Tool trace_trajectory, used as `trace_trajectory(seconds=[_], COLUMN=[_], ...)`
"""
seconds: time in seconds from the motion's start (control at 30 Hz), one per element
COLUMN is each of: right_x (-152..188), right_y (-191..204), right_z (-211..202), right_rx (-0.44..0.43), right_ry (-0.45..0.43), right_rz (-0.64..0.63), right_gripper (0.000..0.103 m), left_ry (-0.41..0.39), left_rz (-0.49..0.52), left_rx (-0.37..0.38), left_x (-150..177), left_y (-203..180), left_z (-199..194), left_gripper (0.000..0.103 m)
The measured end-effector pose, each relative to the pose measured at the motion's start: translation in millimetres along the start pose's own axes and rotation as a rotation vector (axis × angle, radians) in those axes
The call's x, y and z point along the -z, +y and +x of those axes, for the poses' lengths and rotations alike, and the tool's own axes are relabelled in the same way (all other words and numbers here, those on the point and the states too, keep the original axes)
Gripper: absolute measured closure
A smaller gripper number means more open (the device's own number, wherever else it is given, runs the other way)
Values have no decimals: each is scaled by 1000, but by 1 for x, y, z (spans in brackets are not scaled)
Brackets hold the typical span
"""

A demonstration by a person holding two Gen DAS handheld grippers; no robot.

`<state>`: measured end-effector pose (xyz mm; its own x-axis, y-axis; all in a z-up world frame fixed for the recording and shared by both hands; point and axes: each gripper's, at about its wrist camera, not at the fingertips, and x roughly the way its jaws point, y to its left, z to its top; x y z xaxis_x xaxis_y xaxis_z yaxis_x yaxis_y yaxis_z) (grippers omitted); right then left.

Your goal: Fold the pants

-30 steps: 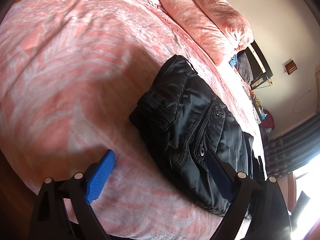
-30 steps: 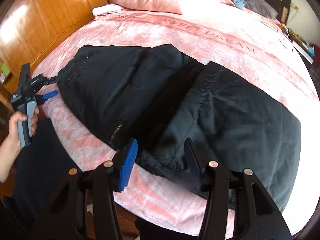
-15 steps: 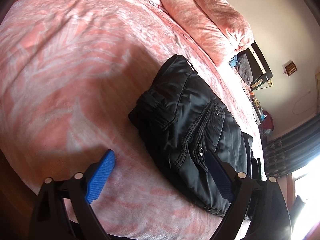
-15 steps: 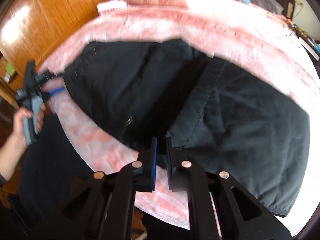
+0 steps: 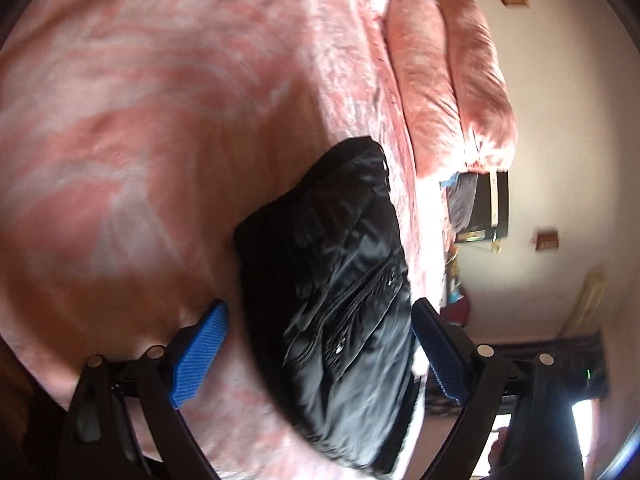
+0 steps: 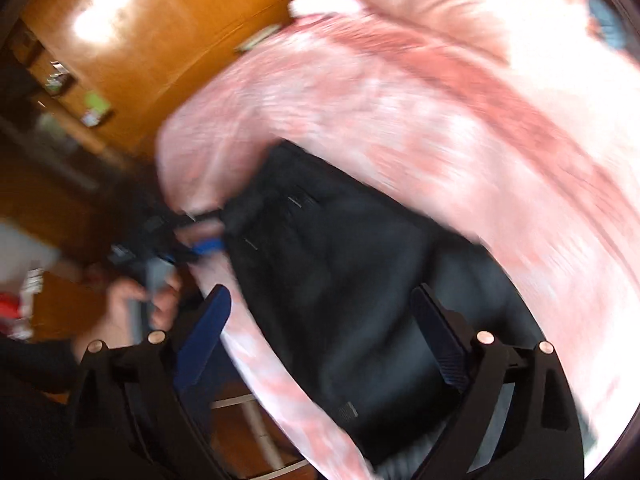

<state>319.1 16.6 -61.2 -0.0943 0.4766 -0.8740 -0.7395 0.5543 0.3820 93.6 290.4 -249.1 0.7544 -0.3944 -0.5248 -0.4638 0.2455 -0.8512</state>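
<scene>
**Right gripper released after fold; pants lie doubled on the bed**

Right gripper (image 6: pixel 320 344): the jaws, pinched together half a second ago, are opening and now stand spread wide, with nothing pinched between them. The view is blurred, and the gripper has swung toward the waist end of the black pants (image 6: pixel 344 280), where a second ago it sat at the near hem. Judgement: the carried portion has been laid over and released, so one fold is complete.

Left gripper (image 5: pixel 316 352): jaws spread, straddling the near end of the pants (image 5: pixel 332 272) without pressing on them. The view has rolled compared with the earlier frames; the garment's zip pocket lies between the blue pads. In the right wrist view the hand (image 6: pixel 140 300) holding this gripper sits just beside the bed edge.

Judgement: another fold or smoothing may remain.

Surface: a pink patterned bedspread (image 5: pixel 140 140), soft and yielding, with pink pillows (image 5: pixel 452 80) at the head.

Room: wooden cabinet (image 6: pixel 140 40) beside the bed; pale wall (image 5: pixel 560 160) opposite.
</scene>
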Motion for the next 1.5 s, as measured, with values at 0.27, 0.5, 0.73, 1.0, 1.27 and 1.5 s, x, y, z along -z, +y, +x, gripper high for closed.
trace_trajectory(seconds=[0.27, 0.5, 0.73, 1.0, 1.27, 1.5], right_x=[-120, -143, -144, -147, -147, -134], right_y=[9, 25, 35, 40, 60, 64], right_z=[138, 219, 249, 217, 142, 74], right_rx=[-124, -201, -215, -152, -76, 17], right_ry=[272, 448, 537, 505, 411, 334], right_rz=[-130, -224, -280, -296, -322, -331], right_gripper=[10, 10, 19, 64, 66, 66], left_ry=[22, -19, -33, -51, -93, -107], left_rz=[-79, -45, -86, 1, 189, 339], left_rx=[31, -26, -22, -66, -73, -61], left_x=[-14, -7, -5, 3, 18, 35], left_y=[6, 5, 17, 1, -60, -116], left_z=[26, 23, 16, 3, -19, -29], left_gripper=[6, 22, 50, 70, 72, 72])
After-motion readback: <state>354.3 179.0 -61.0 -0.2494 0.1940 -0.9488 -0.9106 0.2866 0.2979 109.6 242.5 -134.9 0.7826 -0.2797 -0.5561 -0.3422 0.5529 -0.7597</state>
